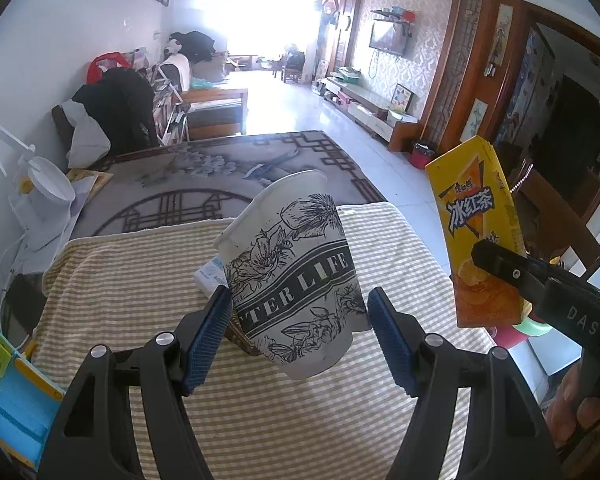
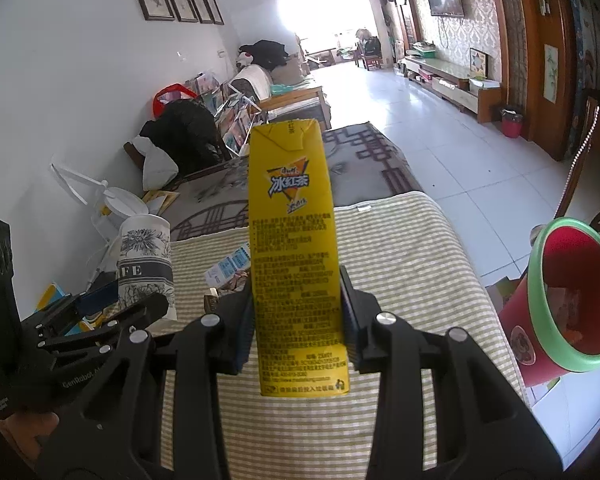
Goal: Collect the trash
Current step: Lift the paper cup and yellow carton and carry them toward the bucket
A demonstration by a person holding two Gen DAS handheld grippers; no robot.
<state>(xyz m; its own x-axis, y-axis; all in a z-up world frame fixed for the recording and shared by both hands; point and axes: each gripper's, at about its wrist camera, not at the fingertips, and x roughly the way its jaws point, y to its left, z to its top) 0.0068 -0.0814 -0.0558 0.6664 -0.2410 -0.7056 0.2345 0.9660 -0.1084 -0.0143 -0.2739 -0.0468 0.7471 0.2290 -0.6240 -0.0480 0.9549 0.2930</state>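
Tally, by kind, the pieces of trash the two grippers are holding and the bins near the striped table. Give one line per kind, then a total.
Paper cup, held in the left gripper: 1
Yellow drink carton, held in the right gripper: 1
Red bin with green rim, beside the striped table: 1
Total: 3

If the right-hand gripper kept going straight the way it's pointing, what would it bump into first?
Probably the striped cloth on the table: the right gripper, shut on the yellow tea carton, points forward and downward. Small packets lie slightly left of that line. Depth is uncertain.
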